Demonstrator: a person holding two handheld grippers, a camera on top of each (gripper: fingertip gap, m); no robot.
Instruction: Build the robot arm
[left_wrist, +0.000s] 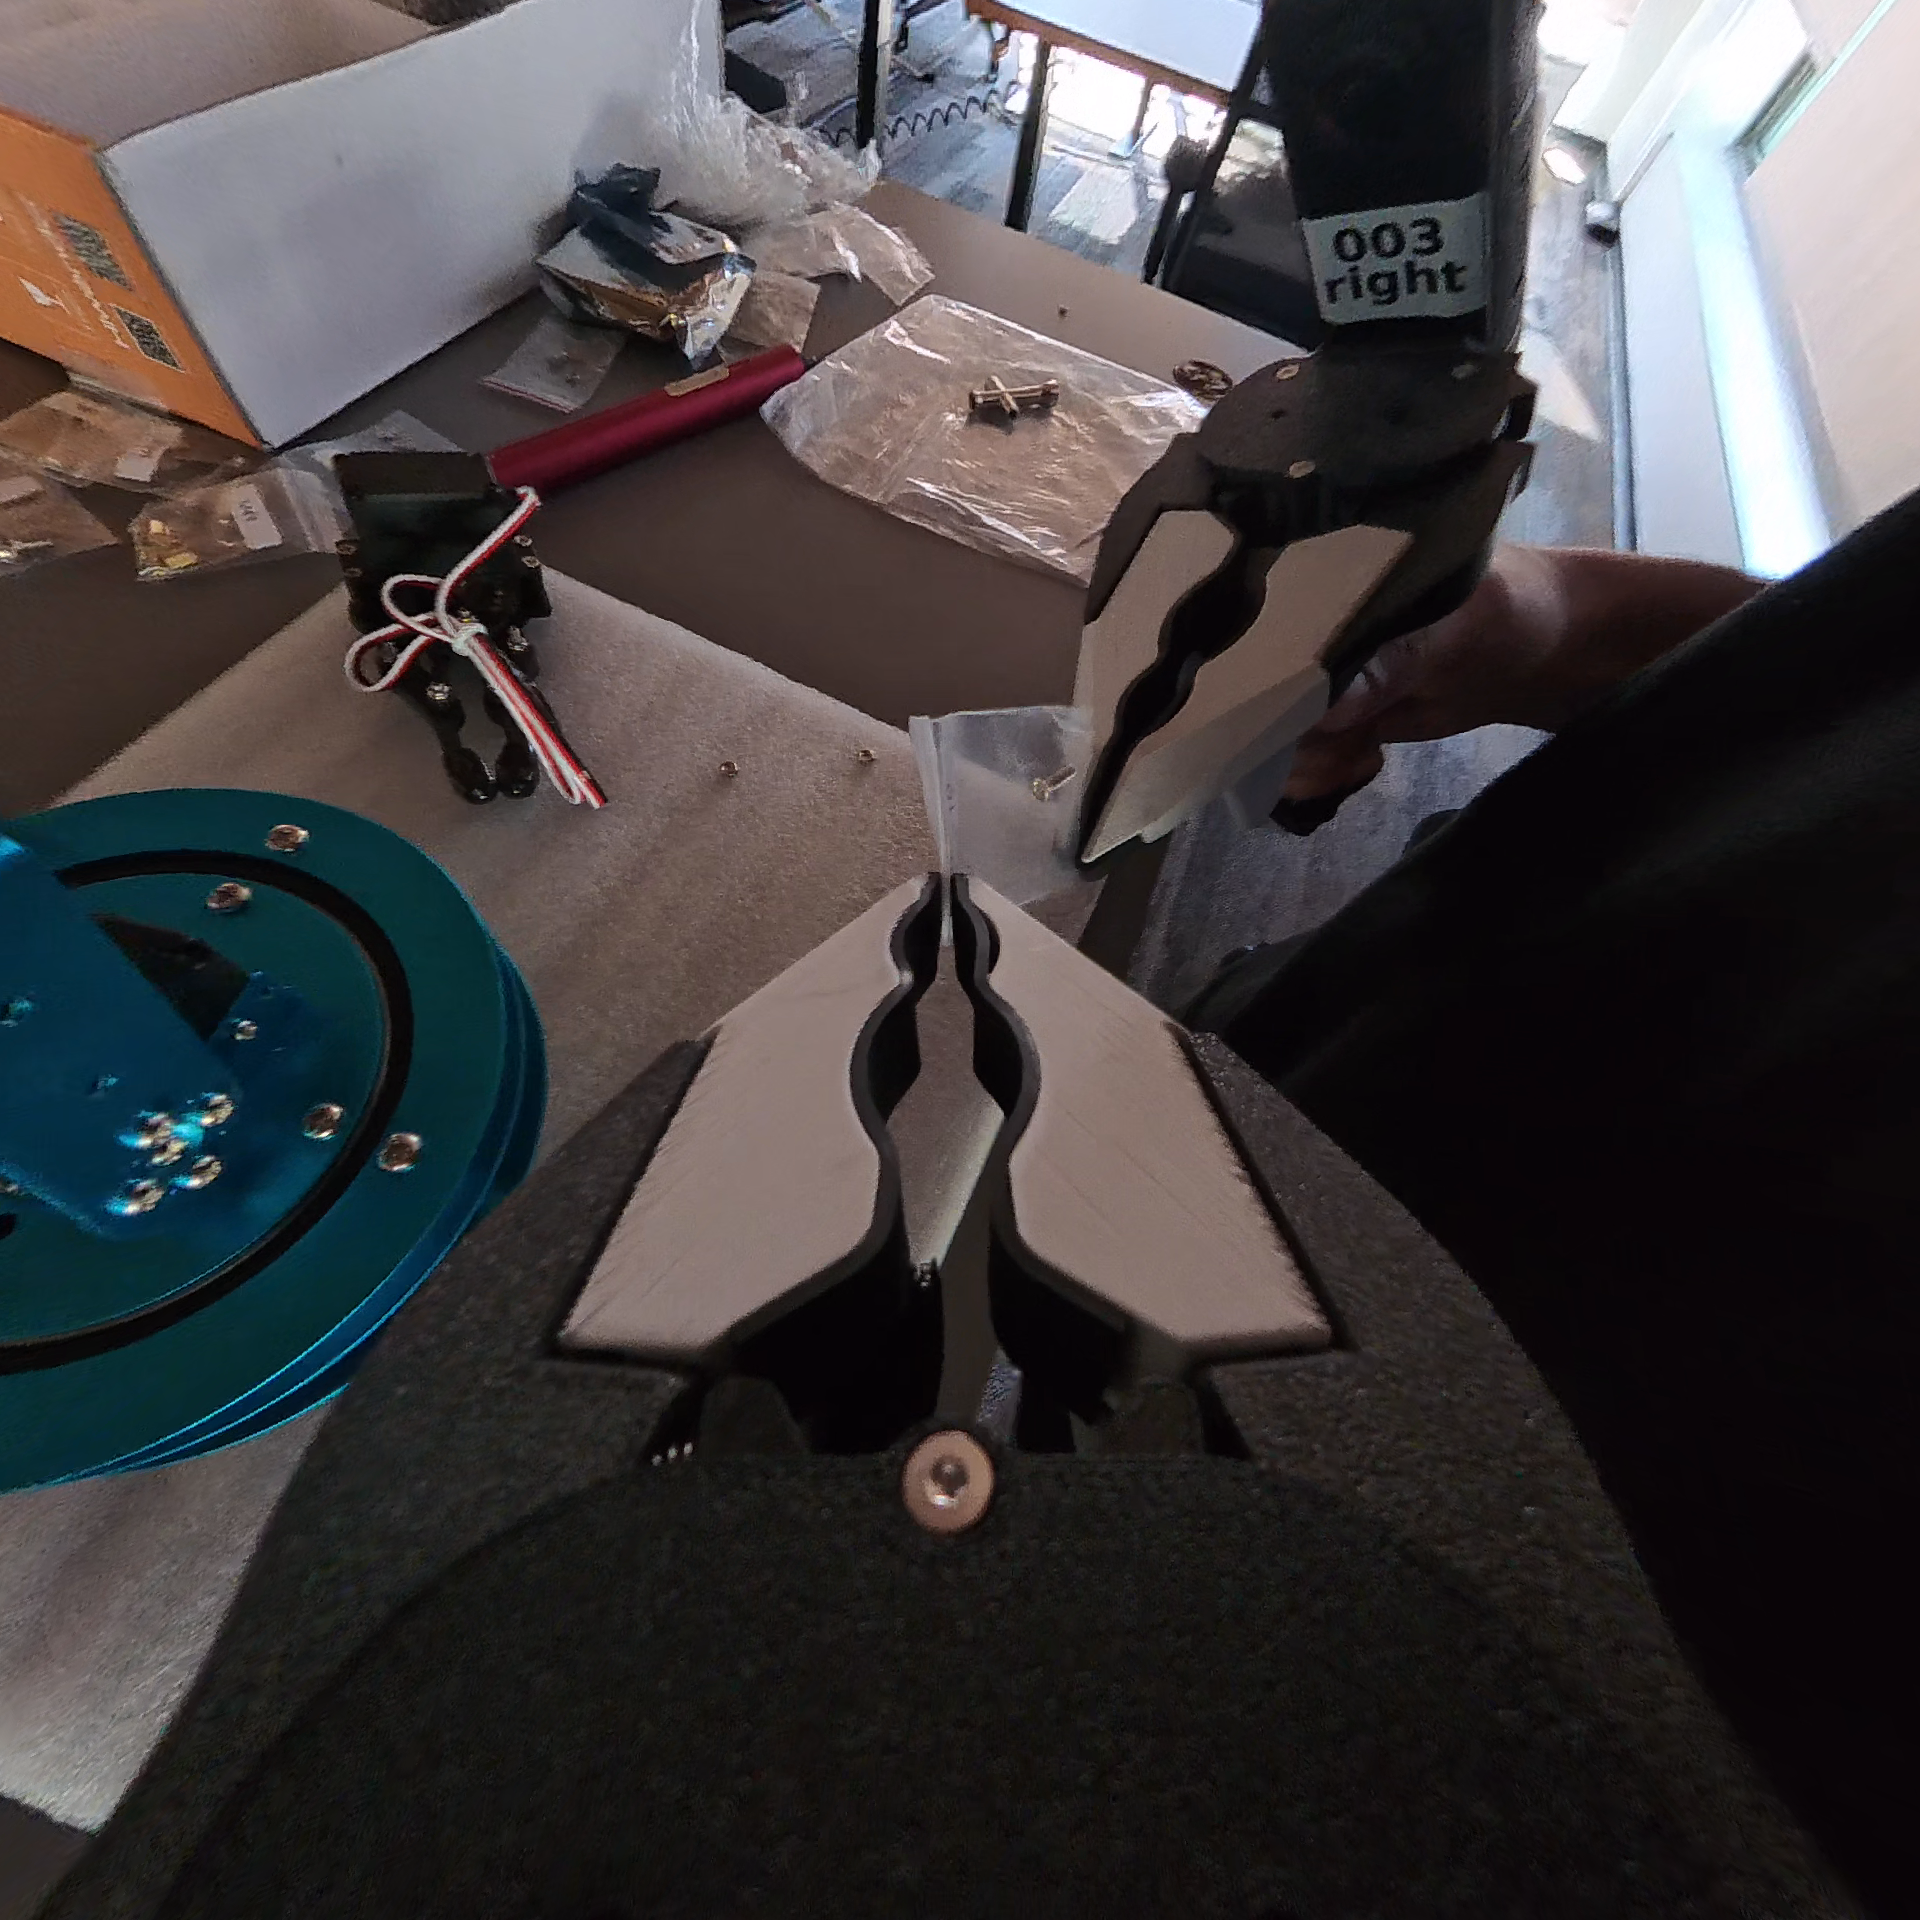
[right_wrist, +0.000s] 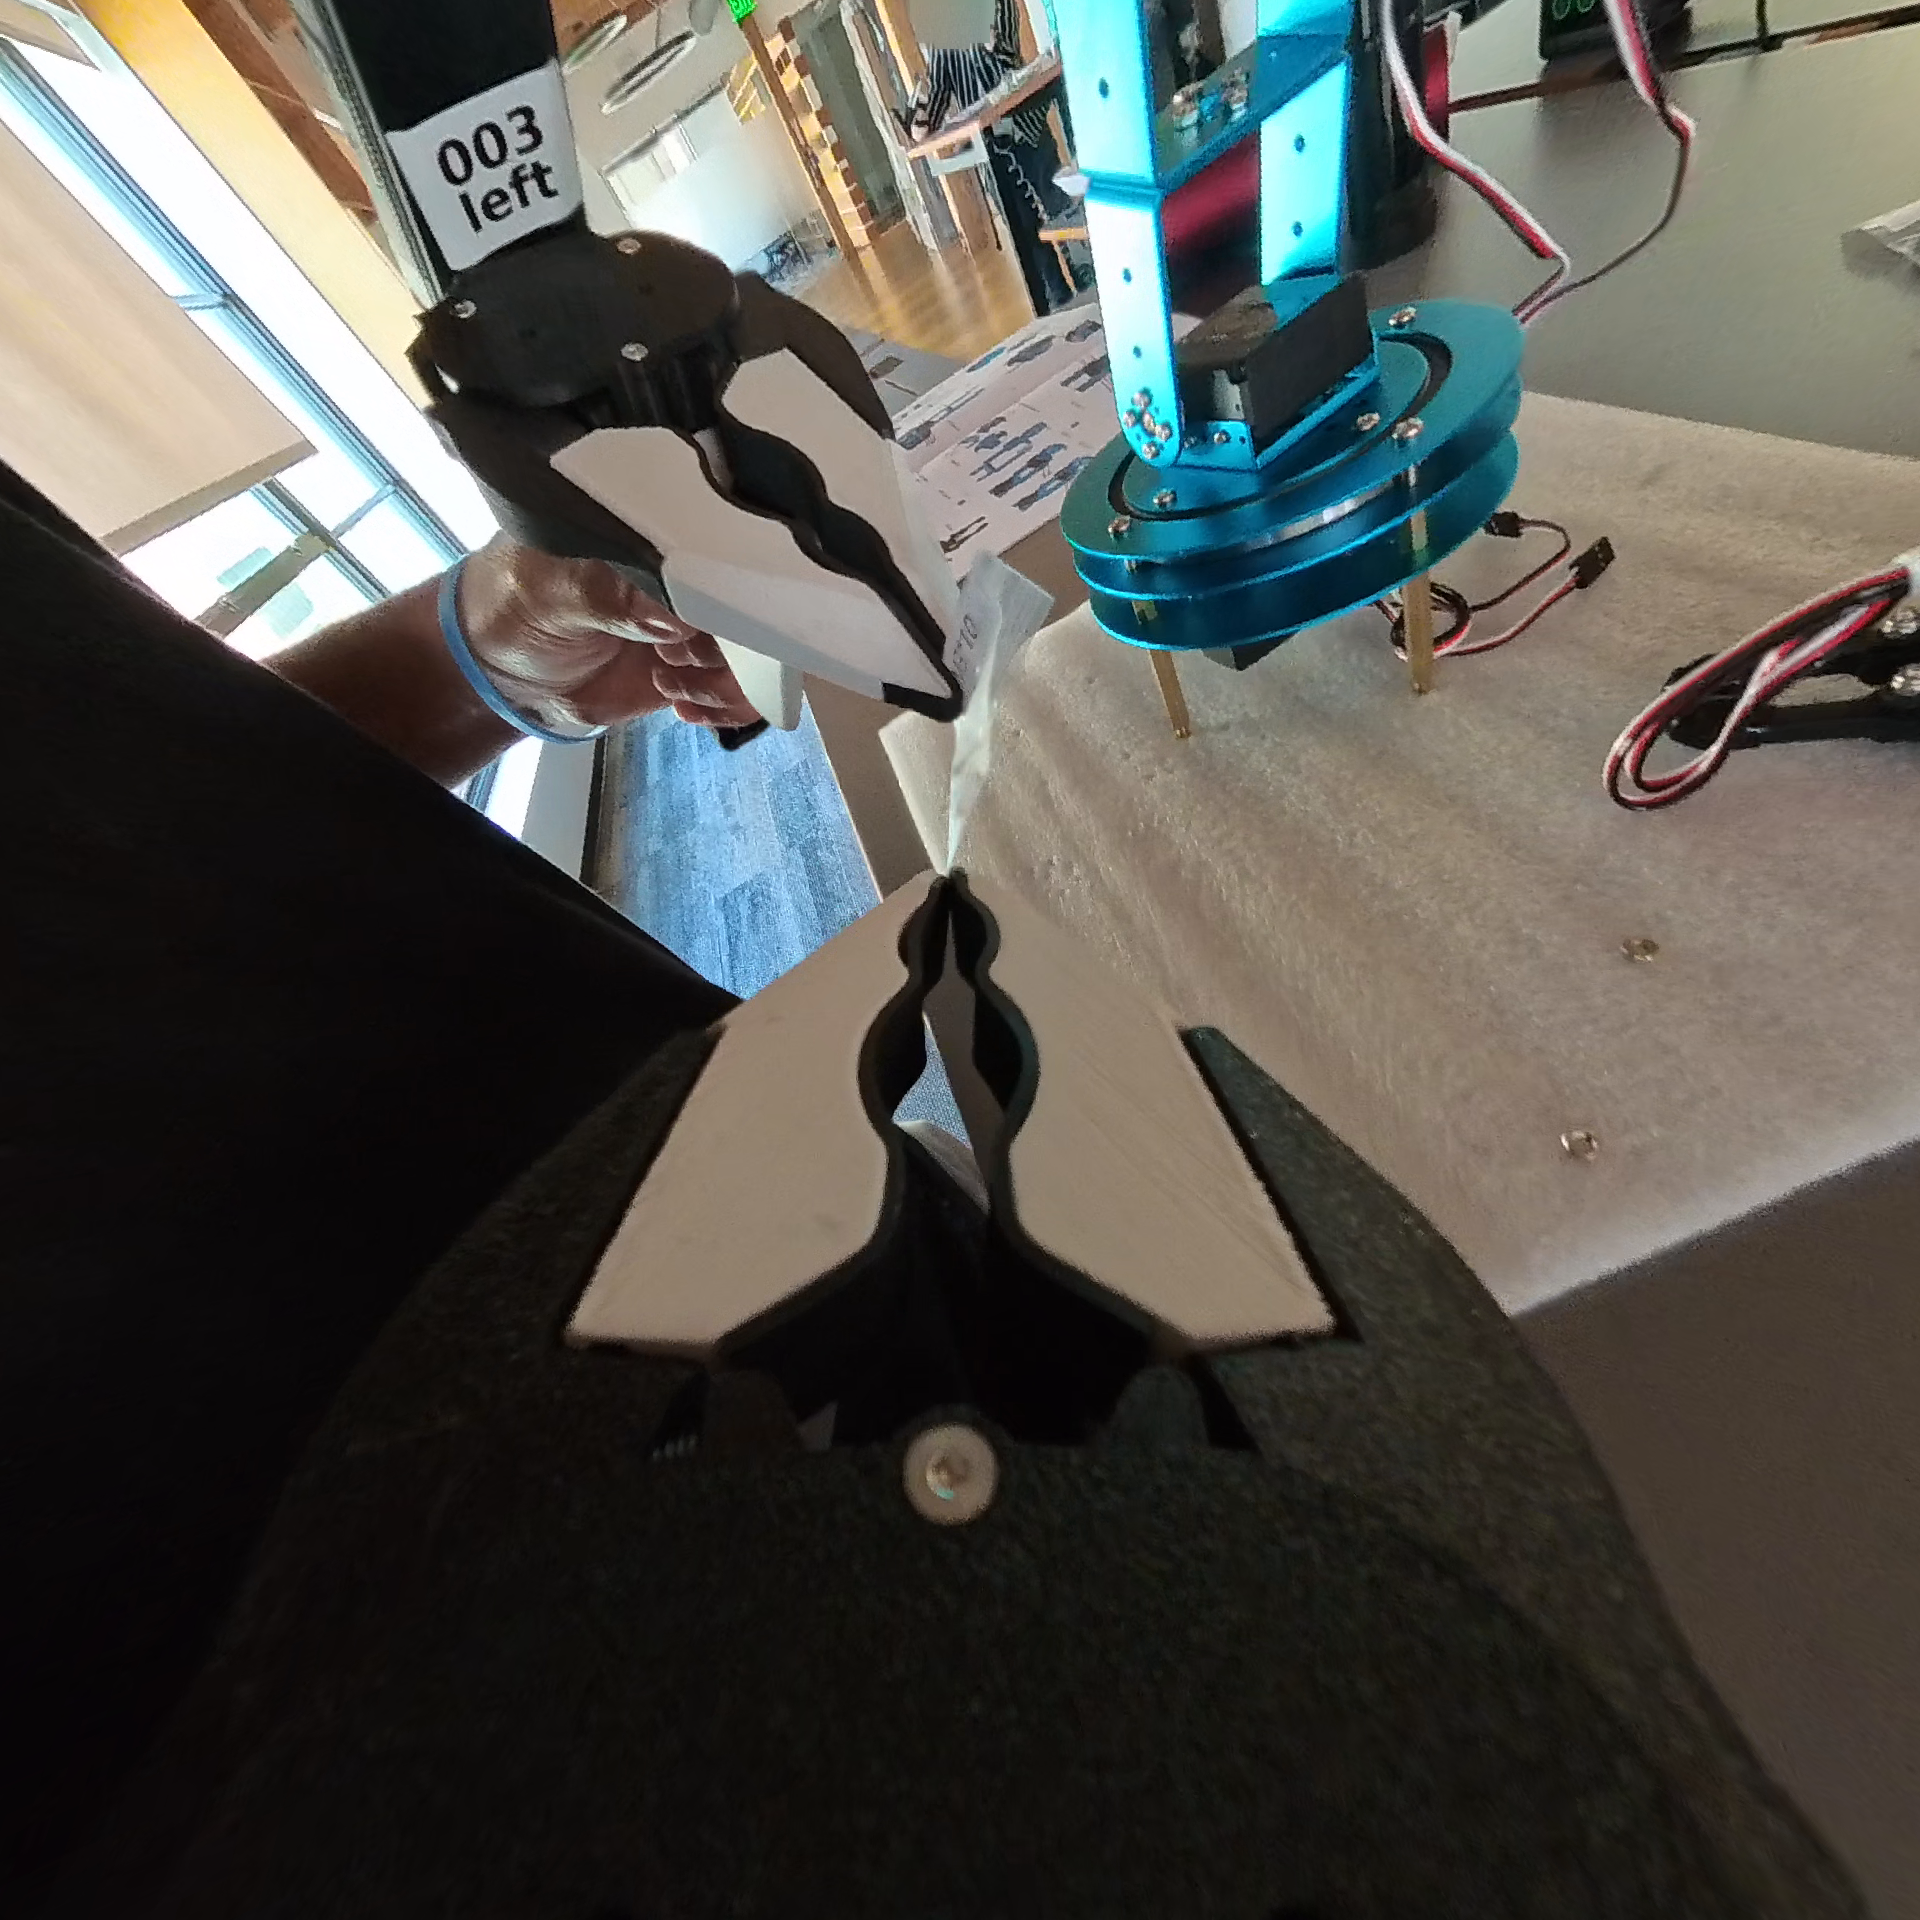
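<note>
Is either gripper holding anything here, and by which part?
Both hold one small clear plastic bag. The left gripper pinches one edge of it at its fingertips; the right gripper pinches the opposite edge. A screw sits inside.

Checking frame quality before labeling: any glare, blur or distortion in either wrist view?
Left wrist view: window blown out at top right, blue disc base soft at the left edge, fisheye bending. Right wrist view: window overexposed at left, small clear bag sharp enough, dark sleeve underexposed.

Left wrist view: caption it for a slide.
Left claw and right claw both pinch a small clear plastic bag above the pale foam mat, beside a round blue metal base.
</note>
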